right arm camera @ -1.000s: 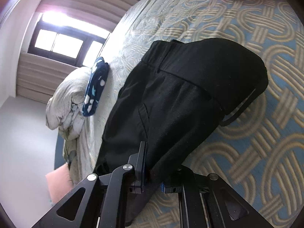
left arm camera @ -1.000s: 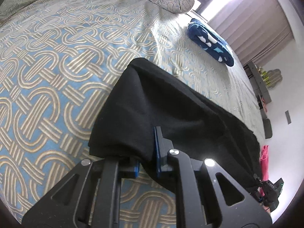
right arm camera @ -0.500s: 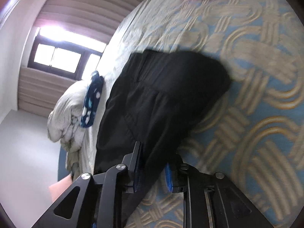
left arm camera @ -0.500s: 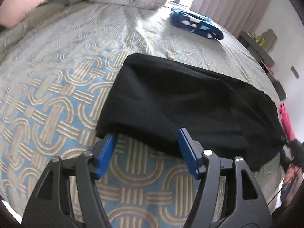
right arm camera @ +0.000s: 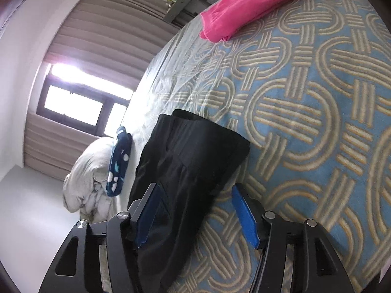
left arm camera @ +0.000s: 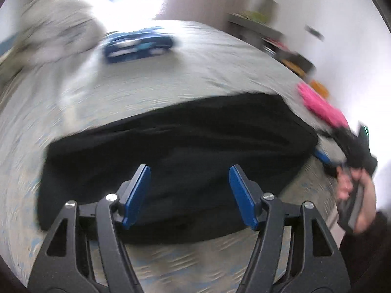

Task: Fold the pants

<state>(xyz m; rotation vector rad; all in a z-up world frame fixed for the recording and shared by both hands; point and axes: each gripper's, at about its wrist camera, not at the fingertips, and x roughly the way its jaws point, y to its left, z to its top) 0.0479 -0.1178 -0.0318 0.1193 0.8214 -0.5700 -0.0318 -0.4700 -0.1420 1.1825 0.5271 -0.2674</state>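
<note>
Black pants (left arm camera: 176,136) lie folded flat on the patterned bedspread (left arm camera: 136,88). In the right wrist view the pants (right arm camera: 190,161) show their waistband end. My left gripper (left arm camera: 189,191) is open and empty, hovering over the pants' near edge. My right gripper (right arm camera: 195,210) is open, its blue pads either side of the pants' edge, gripping nothing. The right gripper also shows in the left wrist view (left arm camera: 347,156), held by a hand at the pants' right end. The left wrist view is motion-blurred.
A pink garment (right arm camera: 256,2) lies on the bed beyond the pants. A folded navy patterned garment (left arm camera: 139,45) and a bunched grey duvet (right arm camera: 85,178) lie toward the window. A shelf (left arm camera: 264,29) stands by the wall.
Both grippers have opened and let go of the pants, left first, then right. The pants now lie flat on the bed. The left gripper has pulled back and swung round.
</note>
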